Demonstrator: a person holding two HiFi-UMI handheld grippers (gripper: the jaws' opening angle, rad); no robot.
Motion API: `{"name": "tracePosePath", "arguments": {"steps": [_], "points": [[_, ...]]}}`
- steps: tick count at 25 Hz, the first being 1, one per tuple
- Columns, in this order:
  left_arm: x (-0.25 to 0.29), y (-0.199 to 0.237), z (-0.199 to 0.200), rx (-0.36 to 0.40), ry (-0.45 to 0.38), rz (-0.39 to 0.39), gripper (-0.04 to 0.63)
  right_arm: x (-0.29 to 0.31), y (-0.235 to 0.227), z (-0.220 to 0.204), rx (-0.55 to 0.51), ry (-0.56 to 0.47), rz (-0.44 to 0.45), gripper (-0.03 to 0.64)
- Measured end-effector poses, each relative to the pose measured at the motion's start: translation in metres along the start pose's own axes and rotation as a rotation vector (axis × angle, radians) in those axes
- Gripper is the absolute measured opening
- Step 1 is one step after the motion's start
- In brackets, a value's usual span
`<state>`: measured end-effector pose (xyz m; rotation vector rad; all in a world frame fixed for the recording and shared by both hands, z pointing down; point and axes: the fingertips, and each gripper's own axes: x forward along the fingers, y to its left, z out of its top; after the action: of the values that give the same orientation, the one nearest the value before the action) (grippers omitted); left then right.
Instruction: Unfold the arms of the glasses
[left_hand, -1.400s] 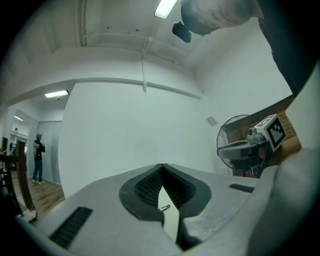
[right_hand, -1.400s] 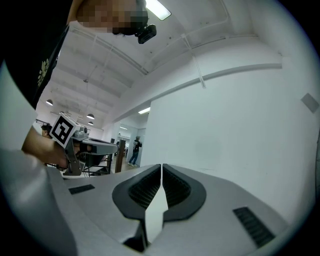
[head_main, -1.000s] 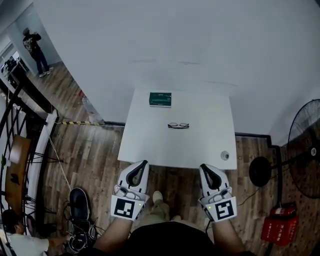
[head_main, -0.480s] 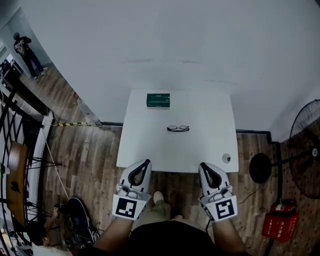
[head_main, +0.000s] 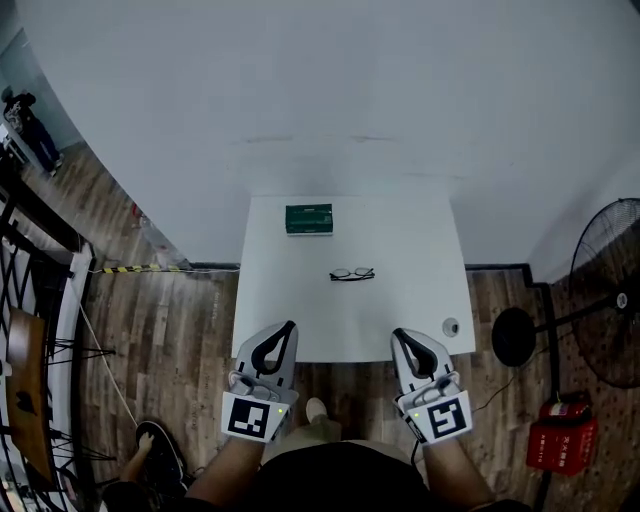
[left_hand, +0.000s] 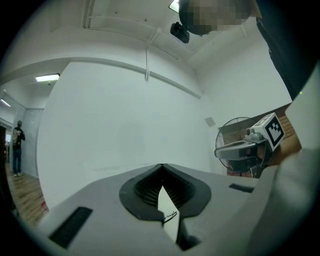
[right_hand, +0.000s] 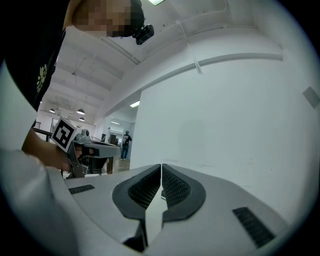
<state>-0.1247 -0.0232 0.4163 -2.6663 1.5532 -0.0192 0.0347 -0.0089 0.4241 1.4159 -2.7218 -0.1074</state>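
Dark-framed glasses (head_main: 352, 273) lie folded near the middle of the white table (head_main: 290, 320). A sliver of them shows through the jaw gap in the left gripper view (left_hand: 171, 216). My left gripper (head_main: 288, 327) hangs over the table's near edge at the left, shut and holding nothing. At the right of the same edge my right gripper (head_main: 398, 334) is likewise shut, with nothing in it. Both point level at the far wall, well short of the glasses. In each gripper view the jaw tips meet (left_hand: 161, 165) (right_hand: 161, 165).
A green box (head_main: 309, 218) sits at the table's far left, against the white wall. A small round object (head_main: 449, 326) lies at the near right corner. A standing fan (head_main: 607, 300) and a red canister (head_main: 555, 445) stand on the wood floor at right.
Both grippers have moved forward together and now overlap the table's near edge. The table and glasses sit lower and closer in the head view. Jaws stay shut.
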Motion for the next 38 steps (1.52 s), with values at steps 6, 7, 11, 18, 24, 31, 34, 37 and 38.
{"name": "tracePosePath", "arguments": {"steps": [6,7,11,18,24,31,34,37,38], "points": [[0.015,0.016,0.011,-0.001,-0.041,-0.066,0.006,0.021,0.007,0.010,-0.036,0.002,-0.032,0.002],[0.016,0.019,0.012,0.000,-0.048,-0.074,0.006,0.025,0.010,0.012,-0.047,0.004,-0.032,0.002],[0.015,0.028,0.013,-0.023,-0.055,-0.081,0.006,0.029,0.018,0.022,-0.063,-0.003,-0.045,0.000],[0.013,0.031,0.023,-0.032,-0.082,-0.105,0.006,0.020,0.012,0.034,-0.074,-0.027,-0.084,0.000],[0.017,0.021,0.022,0.001,-0.082,-0.116,0.006,0.010,0.004,0.028,-0.068,-0.019,-0.103,0.000],[0.028,0.014,0.021,0.032,-0.074,-0.115,0.006,0.011,-0.011,0.028,-0.059,-0.044,-0.107,0.000],[0.034,0.010,0.016,0.042,-0.067,-0.113,0.006,0.011,-0.018,0.019,-0.044,-0.040,-0.109,0.000],[0.040,0.006,0.006,0.045,-0.055,-0.110,0.006,0.013,-0.024,0.009,-0.032,-0.031,-0.098,0.000],[0.042,0.004,0.002,0.043,-0.050,-0.111,0.006,0.014,-0.026,0.005,-0.029,-0.026,-0.093,0.000]]}}
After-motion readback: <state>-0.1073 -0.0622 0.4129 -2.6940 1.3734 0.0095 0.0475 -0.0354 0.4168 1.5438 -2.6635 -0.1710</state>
